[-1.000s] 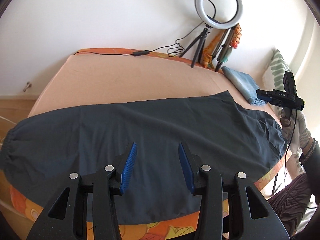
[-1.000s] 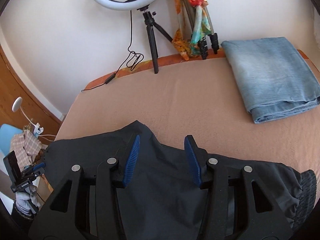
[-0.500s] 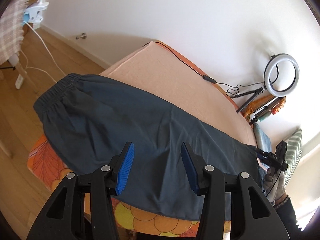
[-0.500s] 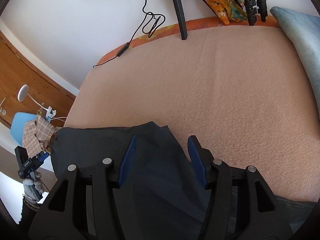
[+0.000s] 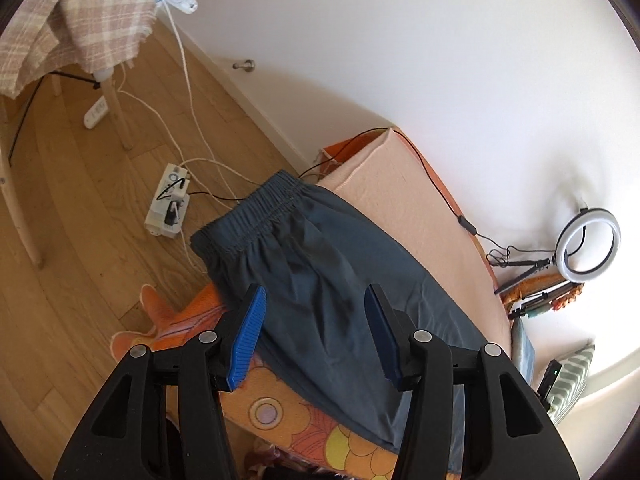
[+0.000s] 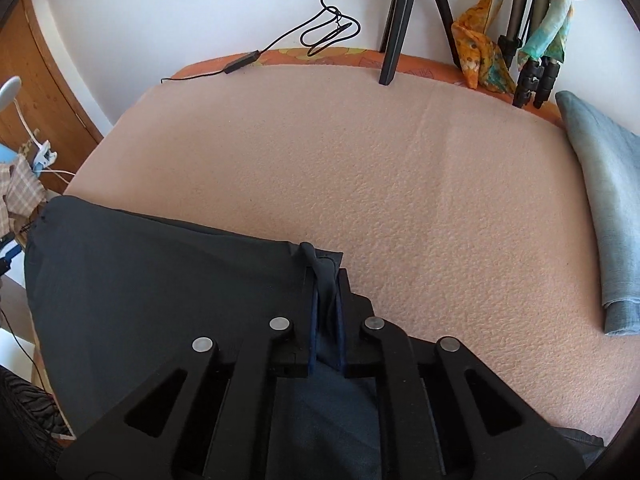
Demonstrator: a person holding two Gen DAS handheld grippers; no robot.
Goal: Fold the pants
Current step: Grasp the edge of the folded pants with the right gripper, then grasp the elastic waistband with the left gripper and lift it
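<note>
Dark grey-blue pants (image 5: pixel 320 280) lie stretched along the near edge of a bed with a peach blanket (image 5: pixel 420 208). Their elastic waistband (image 5: pixel 256 212) hangs over the bed's left end. My left gripper (image 5: pixel 316 328) is open, its blue pads above the pants' waist part, touching nothing. In the right wrist view my right gripper (image 6: pixel 326 280) is shut on a bunched hem corner of the pants (image 6: pixel 160 280), which spread to its left over the blanket (image 6: pixel 400 180).
A folded light blue garment (image 6: pixel 600 208) lies at the bed's right. A ring light on a tripod (image 5: pixel 588 244), cables and colourful cloths stand along the wall. A power strip (image 5: pixel 168 204), cables and a chair with a plaid cloth (image 5: pixel 80 20) are on the wooden floor.
My right gripper has closed on the pants' hem corner. My left gripper has swung left toward the waistband end and stayed open.
</note>
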